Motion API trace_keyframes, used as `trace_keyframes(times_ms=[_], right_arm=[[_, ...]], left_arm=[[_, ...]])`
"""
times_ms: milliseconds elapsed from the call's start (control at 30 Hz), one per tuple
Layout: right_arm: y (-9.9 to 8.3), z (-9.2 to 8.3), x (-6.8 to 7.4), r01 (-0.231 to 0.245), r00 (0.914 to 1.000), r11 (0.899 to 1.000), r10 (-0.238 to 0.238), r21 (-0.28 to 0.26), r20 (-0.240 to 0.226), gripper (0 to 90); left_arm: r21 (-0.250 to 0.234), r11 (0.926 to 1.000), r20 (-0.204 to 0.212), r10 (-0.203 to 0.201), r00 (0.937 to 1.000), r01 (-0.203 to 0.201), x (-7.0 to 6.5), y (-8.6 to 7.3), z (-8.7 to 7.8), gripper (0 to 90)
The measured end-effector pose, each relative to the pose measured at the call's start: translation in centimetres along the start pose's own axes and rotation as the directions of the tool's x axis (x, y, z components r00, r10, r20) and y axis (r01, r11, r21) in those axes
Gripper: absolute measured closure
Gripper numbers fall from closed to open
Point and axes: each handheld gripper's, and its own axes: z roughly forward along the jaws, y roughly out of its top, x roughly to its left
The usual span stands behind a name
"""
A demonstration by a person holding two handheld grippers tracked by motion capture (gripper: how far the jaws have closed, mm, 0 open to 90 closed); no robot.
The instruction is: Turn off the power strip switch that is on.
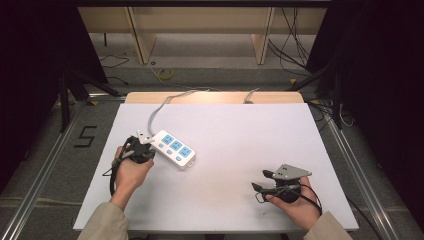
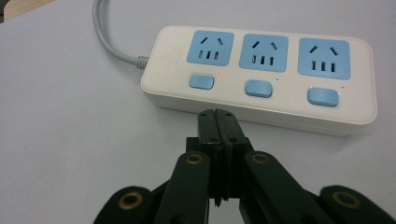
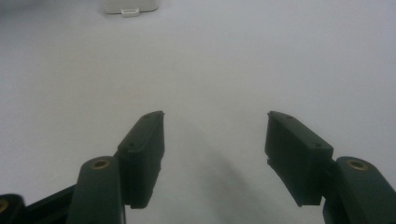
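A white power strip [image 1: 173, 148] with three blue sockets and three blue switches lies on the left half of the white table, its grey cable [image 1: 159, 107] running off the far edge. In the left gripper view the strip [image 2: 261, 74] lies just ahead of my left gripper [image 2: 218, 113], whose jaws are pressed together and empty; a small red light glows beside the left switch [image 2: 201, 81]. From above, the left gripper [image 1: 144, 145] sits at the strip's cable end. My right gripper [image 1: 264, 180] rests near the front right, jaws wide apart [image 3: 215, 116], nothing between them.
The white table top [image 1: 240, 135] has a wooden strip along its far edge. Beyond it stand a wooden bench frame [image 1: 200, 30] and loose cables [image 1: 295, 45] on the floor. A number 5 [image 1: 85, 136] is marked on the floor at the left. The strip's far end [image 3: 130, 6] lies ahead of the right gripper.
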Motion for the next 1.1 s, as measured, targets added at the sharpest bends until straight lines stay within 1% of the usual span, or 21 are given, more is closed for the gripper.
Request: trace_keyframes(times_ms=[233,333,533,933,1100], right_arm=[[0.0,0.0,0.0,0.0,1.0,1.0,0.0,-0.002,0.0,38.6],[0.0,0.0,0.0,0.001,1.0,1.0,-0.001,-0.002,0.0,38.6],[0.0,0.0,-0.1,0.001,1.0,1.0,-0.001,-0.002,0.0,38.6],[0.0,0.0,-0.1,-0.002,1.0,1.0,0.002,-0.003,0.002,38.6],[0.0,0.0,0.0,-0.001,1.0,1.0,0.001,0.0,0.001,38.6]], left_arm=[[0.007,1.0,0.002,0.001,1.0,-0.002,0.1,0.3,0.3,89.7],[0.008,1.0,0.001,-0.005,1.0,0.005,0.1,0.5,0.5,89.7],[0.011,0.9999,-0.001,0.0,1.0,0.0,0.2,0.8,0.8,89.7],[0.009,0.9997,-0.002,-0.021,0.9998,0.021,0.6,1.3,1.3,89.7],[0.011,0.9997,-0.004,-0.02,0.9998,0.02,0.7,1.5,1.5,89.7]])
